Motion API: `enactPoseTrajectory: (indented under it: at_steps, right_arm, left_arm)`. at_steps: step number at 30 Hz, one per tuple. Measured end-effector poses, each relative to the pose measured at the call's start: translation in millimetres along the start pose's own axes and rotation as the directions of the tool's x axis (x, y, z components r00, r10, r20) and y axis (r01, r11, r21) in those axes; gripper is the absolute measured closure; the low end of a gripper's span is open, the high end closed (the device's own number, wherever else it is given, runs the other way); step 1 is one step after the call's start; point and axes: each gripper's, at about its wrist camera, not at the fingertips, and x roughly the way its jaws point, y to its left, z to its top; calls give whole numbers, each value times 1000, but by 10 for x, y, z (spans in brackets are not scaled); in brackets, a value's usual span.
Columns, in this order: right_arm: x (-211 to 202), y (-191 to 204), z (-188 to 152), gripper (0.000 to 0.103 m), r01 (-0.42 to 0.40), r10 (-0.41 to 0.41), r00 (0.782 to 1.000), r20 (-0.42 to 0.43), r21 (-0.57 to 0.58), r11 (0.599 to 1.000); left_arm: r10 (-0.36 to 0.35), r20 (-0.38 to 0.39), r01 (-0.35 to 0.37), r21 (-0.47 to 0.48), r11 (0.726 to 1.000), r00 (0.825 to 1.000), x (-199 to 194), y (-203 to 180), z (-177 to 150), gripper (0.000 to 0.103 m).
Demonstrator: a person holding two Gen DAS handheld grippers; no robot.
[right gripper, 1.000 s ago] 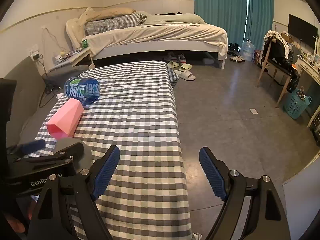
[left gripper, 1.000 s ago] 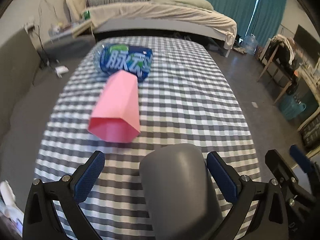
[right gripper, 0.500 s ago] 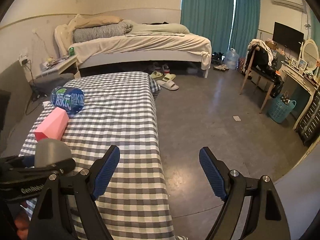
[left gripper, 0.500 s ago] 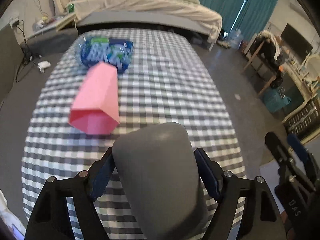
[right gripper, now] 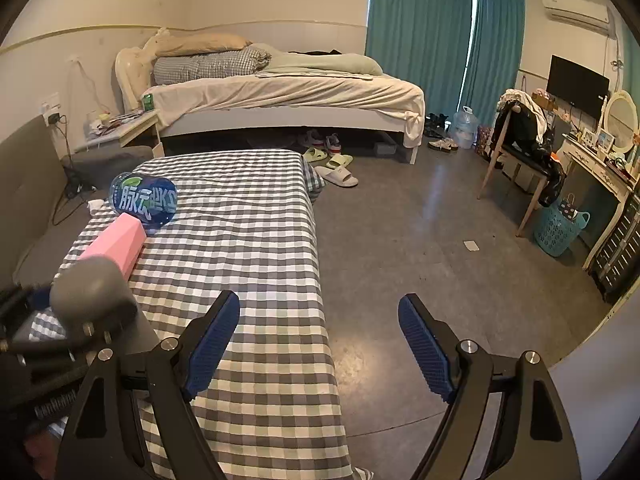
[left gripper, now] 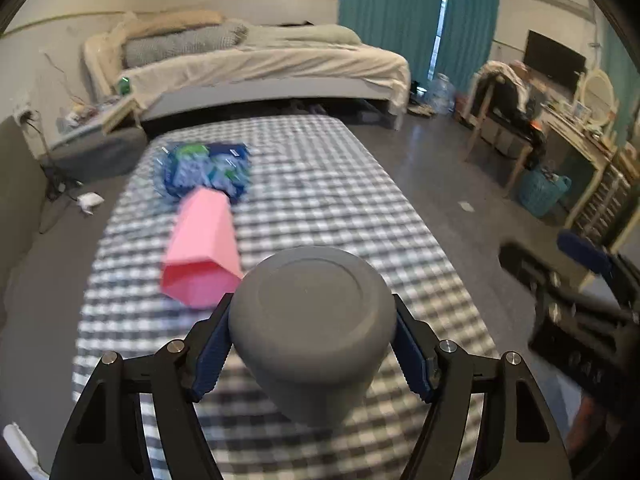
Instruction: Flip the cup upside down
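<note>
Left wrist view: the left gripper (left gripper: 312, 350) is clamped on a smooth grey plastic cup (left gripper: 310, 322), its blue ribbed pads (left gripper: 210, 354) pressed against either side of the cup's wall. The cup is tipped so that its flat round base faces the camera, and it is held above the near part of a table covered in a grey-and-white checked cloth (left gripper: 340, 208) (whether the hidden mouth touches the cloth cannot be told). Just beyond the cup and to its left, a pink angular paper sleeve (left gripper: 202, 248) lies on its side on the cloth with its open end toward the camera. Behind the sleeve, touching its far end, lies a blue-labelled clear plastic bottle (left gripper: 204, 170), also on its side; this part of the view is blurred.

In the right wrist view, the right gripper (right gripper: 320, 348) has its fingers spread wide with nothing between them, and it hangs over the table's right edge, partly above the grey concrete floor (right gripper: 420, 240). The grey cup (right gripper: 90, 286) shows at the far left of this view, gripped in the other tool, with the pink sleeve (right gripper: 118, 242) and the bottle (right gripper: 144, 198) lined up behind it on the checked cloth (right gripper: 240, 216).
</note>
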Motion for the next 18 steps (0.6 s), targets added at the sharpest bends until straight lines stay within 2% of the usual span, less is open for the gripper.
enactPoseTrajectory:
  at_steps: [1,2,4,8,11,13,15,18]
  right_arm:
    - [-17,-8,0,21,0,0,1000,5,1,1000]
    - [-33,-19,-1,21,-1,1,1000,10,4,1000]
    - [-41,-37,-8,21,0,-1,1000,16,20,1000]
    - [-87,-79,-16,21,-10,9,1000,17,40,999]
    - [-89,-72,-42,21,-14,14,1000,5,42,999]
    - [-79,-59,-63,21,-24,24,1000,-8,45,999]
    - [-71,-48,-73,21,-26,26,1000,-13,43,999]
    - [-64,-46,-72,21,-26,26,1000,-14,41,999]
  left_arm:
    - [-16,-2,16,-1,1000,1000,2,5,-35,27]
    - [-26,-2,26,-4,1000,1000,-1,16,-72,21]
    - [-16,10,16,-1,1000,1000,-11,35,-118,15]
    - [-45,40,44,23,999,998,-22,34,-272,15]
    - [-21,34,19,56,998,999,74,2,-393,15]
    - [1,36,-4,86,996,999,115,-29,-422,17]
    - [-14,36,10,106,994,999,141,-64,-437,28]
    - [4,42,-10,145,989,999,163,-118,-446,30]
